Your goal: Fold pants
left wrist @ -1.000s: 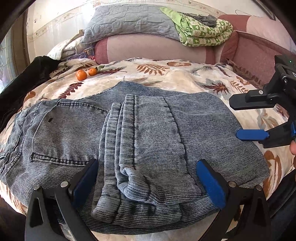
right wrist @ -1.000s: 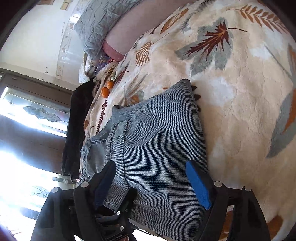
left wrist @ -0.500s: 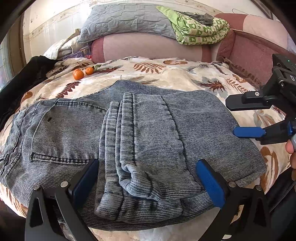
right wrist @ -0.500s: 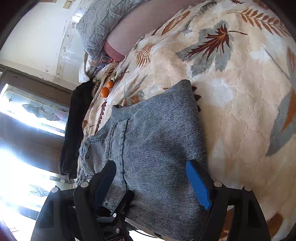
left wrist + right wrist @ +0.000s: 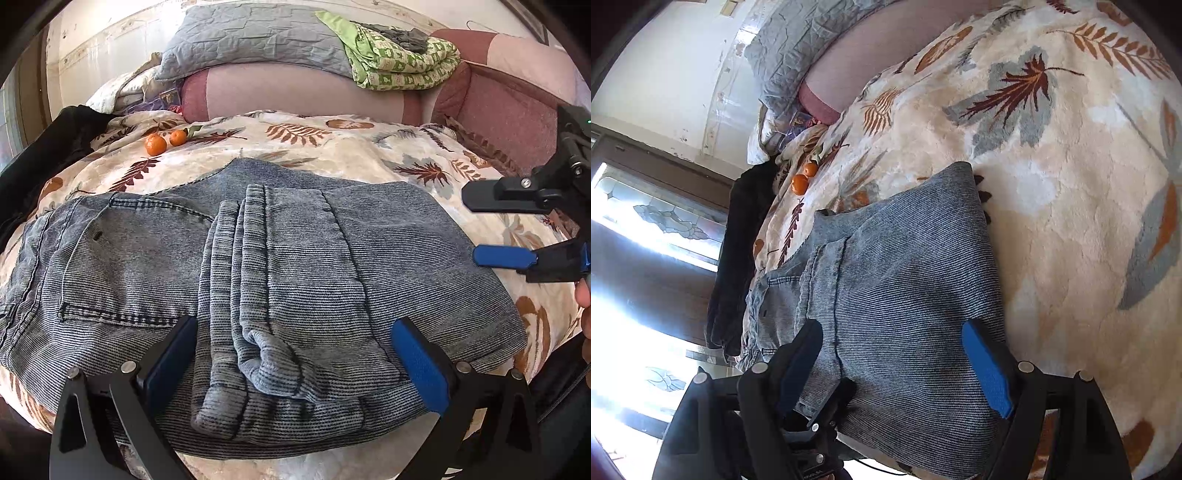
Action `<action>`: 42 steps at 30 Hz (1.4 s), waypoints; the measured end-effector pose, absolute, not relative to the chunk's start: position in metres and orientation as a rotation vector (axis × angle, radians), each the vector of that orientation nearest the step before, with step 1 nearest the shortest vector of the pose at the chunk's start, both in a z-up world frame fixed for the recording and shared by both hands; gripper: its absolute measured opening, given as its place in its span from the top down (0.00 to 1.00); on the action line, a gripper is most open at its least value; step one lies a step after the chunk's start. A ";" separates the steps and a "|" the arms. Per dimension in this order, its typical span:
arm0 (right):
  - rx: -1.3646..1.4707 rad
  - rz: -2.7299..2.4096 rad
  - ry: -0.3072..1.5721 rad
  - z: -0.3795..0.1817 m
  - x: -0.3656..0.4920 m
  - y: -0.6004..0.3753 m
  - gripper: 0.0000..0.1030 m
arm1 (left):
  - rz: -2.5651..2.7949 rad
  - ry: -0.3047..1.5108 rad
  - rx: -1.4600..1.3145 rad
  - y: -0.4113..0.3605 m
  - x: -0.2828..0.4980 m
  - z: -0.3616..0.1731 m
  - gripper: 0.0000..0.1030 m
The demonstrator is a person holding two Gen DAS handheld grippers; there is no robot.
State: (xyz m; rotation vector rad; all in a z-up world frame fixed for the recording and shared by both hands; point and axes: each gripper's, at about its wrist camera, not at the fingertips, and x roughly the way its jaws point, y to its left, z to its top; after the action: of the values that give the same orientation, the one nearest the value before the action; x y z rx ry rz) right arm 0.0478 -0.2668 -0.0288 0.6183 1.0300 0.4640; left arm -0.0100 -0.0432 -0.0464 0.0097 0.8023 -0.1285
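The left gripper (image 5: 291, 365) has its fingers (image 5: 419, 369) spread wide over the near edge of the folded pants (image 5: 295, 266), gripping nothing, and the right gripper (image 5: 894, 369) stands just as wide and empty at the pants' right edge. The pants lie folded on the bed (image 5: 351, 147), legs doubled over the seat, with open blanket beyond and to their right. Two oranges (image 5: 164, 142) sit well apart, near a black garment (image 5: 44, 155) at the left edge.

Open leaf-patterned cream blanket (image 5: 332, 147) lies beyond the folded grey-blue denim pants (image 5: 295, 258); two small oranges (image 5: 164, 141) and a black garment (image 5: 44, 155) obstruct the far-left corner.
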 end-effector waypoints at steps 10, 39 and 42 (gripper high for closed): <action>0.650 0.403 1.067 -0.039 0.055 -0.279 0.21 | -0.117 0.747 -0.009 -0.041 -0.015 -0.031 0.00; 0.567 0.391 1.015 -0.009 0.094 -0.249 0.21 | 0.021 0.833 -0.005 -0.017 0.002 -0.040 0.00; 0.526 0.344 1.141 -0.038 0.112 -0.240 0.21 | 0.013 0.835 -0.016 -0.015 0.002 -0.039 0.00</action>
State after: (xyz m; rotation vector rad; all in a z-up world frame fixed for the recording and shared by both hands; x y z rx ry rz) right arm 0.1123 -0.2404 -0.0383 0.5260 1.1405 0.3437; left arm 0.0024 -0.0146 -0.0394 -0.0161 0.8348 0.0129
